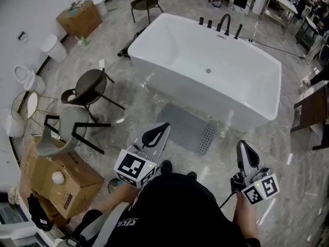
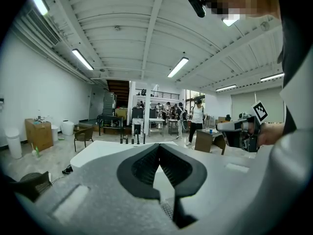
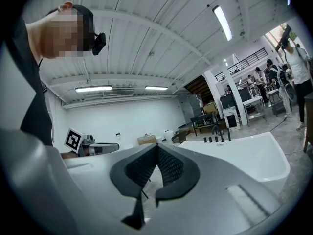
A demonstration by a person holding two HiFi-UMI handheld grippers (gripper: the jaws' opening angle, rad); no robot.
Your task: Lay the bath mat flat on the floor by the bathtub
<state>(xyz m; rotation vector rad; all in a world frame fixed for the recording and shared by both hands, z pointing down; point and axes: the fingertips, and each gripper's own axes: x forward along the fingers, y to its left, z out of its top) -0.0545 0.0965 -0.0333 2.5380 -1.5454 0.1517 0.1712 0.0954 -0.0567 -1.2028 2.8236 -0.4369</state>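
At the bottom of the frame the left gripper (image 1: 164, 126) and right gripper (image 1: 242, 146) are closed and empty, while the bath mat (image 1: 187, 129) lies flat at centre just beside the bathtub (image 1: 205, 55), so the task looks finished.

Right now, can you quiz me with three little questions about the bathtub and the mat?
1. True or false: the bath mat lies flat on the floor beside the bathtub.
2. What does the left hand-held gripper hold? A) the bath mat B) nothing C) a chair
3. What colour is the bath mat?
Key: 1 true; 2 B; 3 grey.
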